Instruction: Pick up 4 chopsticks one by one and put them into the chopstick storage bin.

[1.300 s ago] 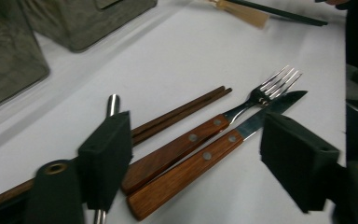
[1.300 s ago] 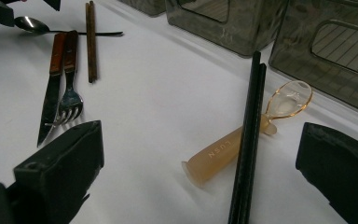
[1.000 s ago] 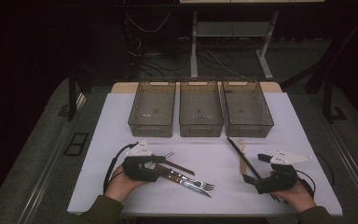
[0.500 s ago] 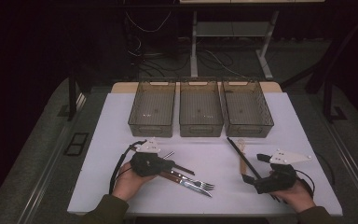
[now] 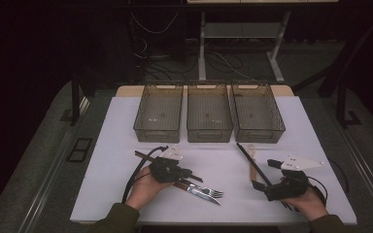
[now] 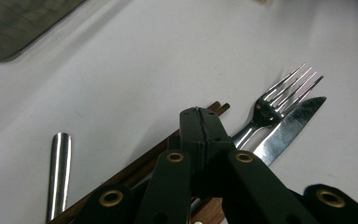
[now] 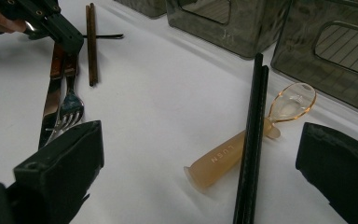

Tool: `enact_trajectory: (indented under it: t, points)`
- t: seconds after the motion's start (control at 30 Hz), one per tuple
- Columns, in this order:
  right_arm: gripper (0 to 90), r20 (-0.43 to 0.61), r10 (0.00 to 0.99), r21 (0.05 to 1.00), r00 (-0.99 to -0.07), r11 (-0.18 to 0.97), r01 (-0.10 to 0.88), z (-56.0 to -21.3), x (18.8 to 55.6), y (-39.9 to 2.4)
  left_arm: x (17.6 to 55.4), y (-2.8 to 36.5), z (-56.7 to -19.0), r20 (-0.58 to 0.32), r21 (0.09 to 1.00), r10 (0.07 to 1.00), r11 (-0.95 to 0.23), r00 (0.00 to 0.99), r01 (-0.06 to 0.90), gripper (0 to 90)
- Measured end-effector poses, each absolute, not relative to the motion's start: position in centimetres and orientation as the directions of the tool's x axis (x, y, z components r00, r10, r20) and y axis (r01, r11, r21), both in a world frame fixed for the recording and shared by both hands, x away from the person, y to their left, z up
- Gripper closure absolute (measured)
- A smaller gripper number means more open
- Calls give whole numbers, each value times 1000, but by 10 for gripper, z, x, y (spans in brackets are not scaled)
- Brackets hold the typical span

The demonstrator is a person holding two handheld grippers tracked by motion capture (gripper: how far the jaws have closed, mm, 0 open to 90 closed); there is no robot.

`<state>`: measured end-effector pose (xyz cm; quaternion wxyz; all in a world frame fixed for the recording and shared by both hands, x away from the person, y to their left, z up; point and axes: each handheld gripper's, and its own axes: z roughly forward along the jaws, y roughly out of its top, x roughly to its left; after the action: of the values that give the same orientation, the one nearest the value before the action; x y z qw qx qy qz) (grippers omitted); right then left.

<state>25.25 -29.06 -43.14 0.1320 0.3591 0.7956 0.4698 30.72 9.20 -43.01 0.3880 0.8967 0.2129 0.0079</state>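
On the table there are three grey bins in one row. There is one fork and one knife. I count two brown chopsticks, two black chopsticks and one amber spoon.

The left tool has travelled from its earlier position toward the cutlery and now sits lower, directly over the handles of the fork and knife. Its jaws, parted one second ago, have closed fully; the pads meet flush with nothing visible between them. The brown chopsticks lie directly beneath them.
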Motion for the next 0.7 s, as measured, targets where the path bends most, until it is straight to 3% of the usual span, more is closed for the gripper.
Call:
enact_trajectory:
  t: [0.7]
  points:
    - [10,127,696,840,-707,303,450,-432,253,-289,305,71,-440,-113,651,357,-678,927,340,889]
